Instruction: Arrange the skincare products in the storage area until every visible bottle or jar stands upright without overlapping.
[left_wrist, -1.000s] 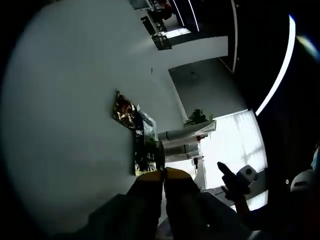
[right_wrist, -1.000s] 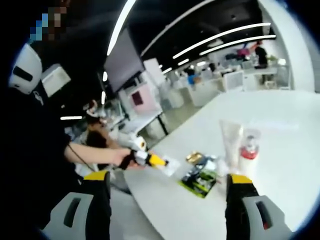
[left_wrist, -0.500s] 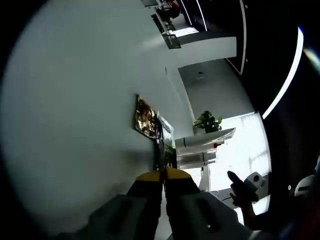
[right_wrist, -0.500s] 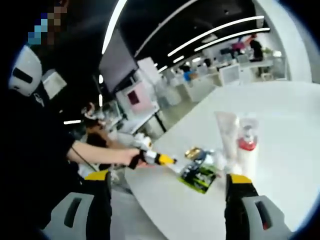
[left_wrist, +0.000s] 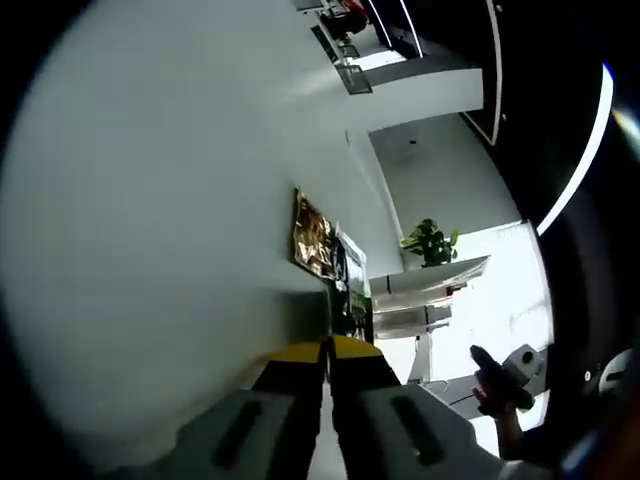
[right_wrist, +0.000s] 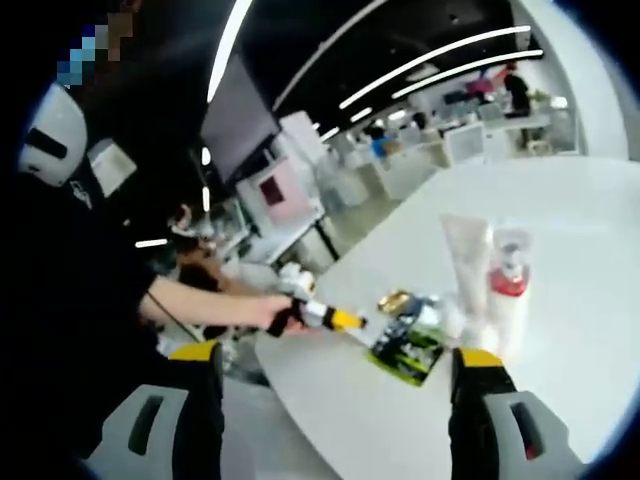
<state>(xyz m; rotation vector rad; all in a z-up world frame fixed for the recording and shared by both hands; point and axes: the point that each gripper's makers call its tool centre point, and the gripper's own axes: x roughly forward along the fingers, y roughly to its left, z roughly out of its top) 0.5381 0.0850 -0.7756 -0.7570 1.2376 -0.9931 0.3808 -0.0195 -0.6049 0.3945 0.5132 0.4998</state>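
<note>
White table — upright tube beside bottle; left gripper closed, empty — right gripper wide apart, empty.

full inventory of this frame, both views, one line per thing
table: 1, white, round-edged, under all the products.
tube: 1, translucent white, standing upright on the table.
pump bottle: 1, clear with a red collar, upright right beside the tube.
flat packets: a few, green-black and gold, lying at the base of the tube, overlapping; exact count unclear.
potted plant: 1, green, in the background of the left gripper view.
left gripper: 1, yellow-tipped, jaws together, near the packets at the table edge.
right gripper: 1, yellow-tipped grey jaws wide apart, holding nothing.
person's hand: 1, holding the left gripper.
</note>
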